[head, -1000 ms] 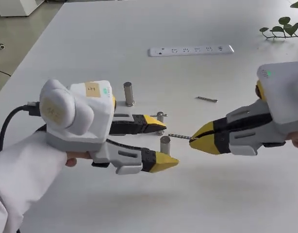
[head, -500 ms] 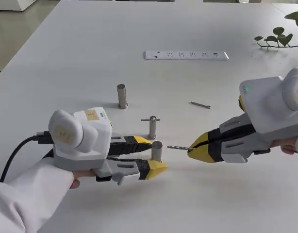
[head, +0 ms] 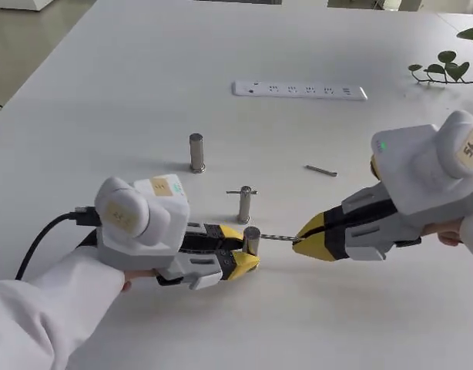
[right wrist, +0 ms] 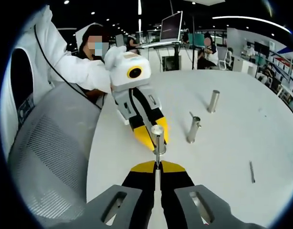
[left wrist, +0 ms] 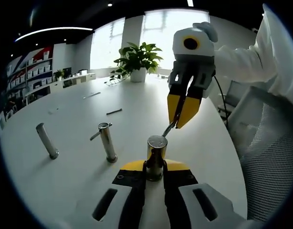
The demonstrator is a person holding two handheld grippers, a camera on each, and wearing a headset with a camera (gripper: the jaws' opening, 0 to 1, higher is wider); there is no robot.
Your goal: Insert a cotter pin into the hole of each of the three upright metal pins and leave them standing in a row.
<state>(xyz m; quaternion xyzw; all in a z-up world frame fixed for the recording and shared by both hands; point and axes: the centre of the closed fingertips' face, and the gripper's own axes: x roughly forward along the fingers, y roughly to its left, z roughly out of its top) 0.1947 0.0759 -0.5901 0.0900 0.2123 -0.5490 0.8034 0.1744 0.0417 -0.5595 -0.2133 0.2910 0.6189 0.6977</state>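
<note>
Three upright metal pins stand on the white table (head: 144,92). My left gripper (head: 249,247) is shut on the nearest pin (head: 252,236), gripping its lower part (left wrist: 156,157) between the yellow tips. My right gripper (head: 298,239) is shut on a cotter pin (head: 280,237), held level with its tip against the top of that pin (right wrist: 158,136). In the left gripper view the cotter pin (left wrist: 168,129) slants down from the right gripper (left wrist: 182,112). The middle pin (head: 245,205) carries a cotter pin through its head. The far pin (head: 196,153) stands bare.
A loose cotter pin (head: 321,170) lies on the table right of the pins. A white power strip (head: 300,90) lies further back. Plant leaves (head: 448,65) reach in at the far right. A mesh chair (right wrist: 46,148) stands beside the table.
My left gripper moved in around the nearest pin and shut on it. My right gripper brought the cotter pin leftward until its tip met that pin.
</note>
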